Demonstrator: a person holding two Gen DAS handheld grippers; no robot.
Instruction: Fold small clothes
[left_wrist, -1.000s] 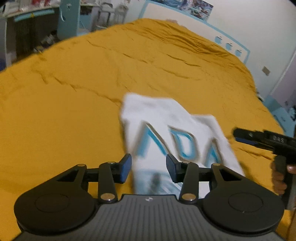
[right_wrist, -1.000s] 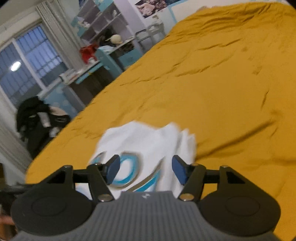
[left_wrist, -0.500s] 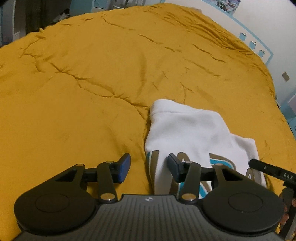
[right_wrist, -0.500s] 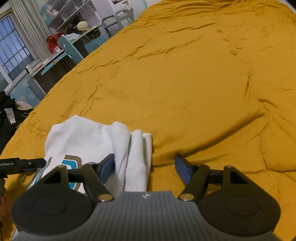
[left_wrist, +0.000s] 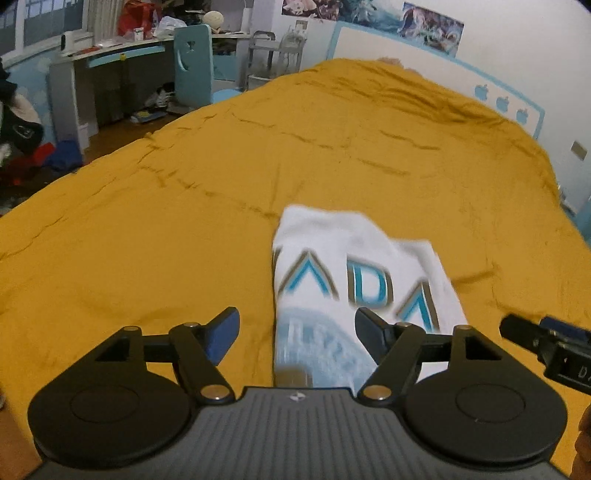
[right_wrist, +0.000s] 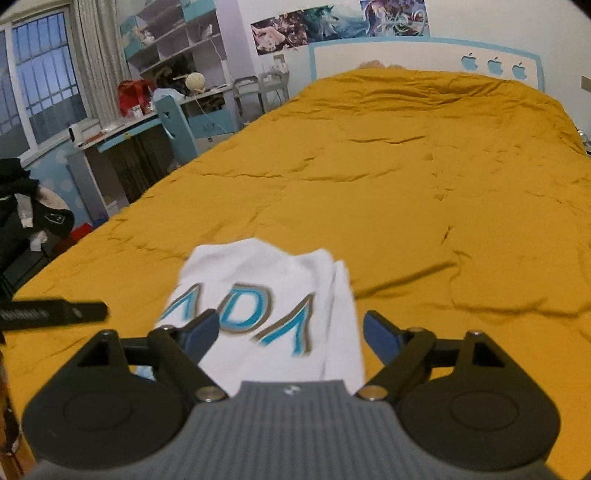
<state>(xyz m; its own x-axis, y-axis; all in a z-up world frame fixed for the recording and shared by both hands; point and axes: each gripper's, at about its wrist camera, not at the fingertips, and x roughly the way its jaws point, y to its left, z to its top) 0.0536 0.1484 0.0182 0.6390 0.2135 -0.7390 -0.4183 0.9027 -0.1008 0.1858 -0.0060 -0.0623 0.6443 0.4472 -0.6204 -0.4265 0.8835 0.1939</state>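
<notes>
Lying flat on the mustard-yellow quilted bedspread (left_wrist: 184, 229) is one small white folded garment with blue and tan lettering (left_wrist: 354, 273), the only piece of clothing on the bed. Two claws are in play. The left gripper (left_wrist: 297, 334) hangs above the near end of the garment with its jaws wide apart; they have just been opening, and nothing is pinched between them, the cloth lying below and ahead, mostly toward its right finger. The right gripper (right_wrist: 290, 334) is likewise spread wide, its jaws also just opened, empty, with the lettered cloth showing beneath and ahead between its two blue-padded fingers (right_wrist: 380, 338).

Each view catches the other claw as one dark bar at its edge: the right one off to the left gripper's right side, the left one off to the right gripper's left side.

Only the left wrist view shows the pale blue round print (left_wrist: 317, 343) at the garment's near end. Only the right wrist view shows the barred window (right_wrist: 40, 85), the white wall shelves (right_wrist: 173, 33) and the doubled folds along the garment's right edge. Both show one turquoise chair (left_wrist: 192, 62), one desk (left_wrist: 110, 62) and three blue apple shapes on the headboard (right_wrist: 493, 64).
</notes>
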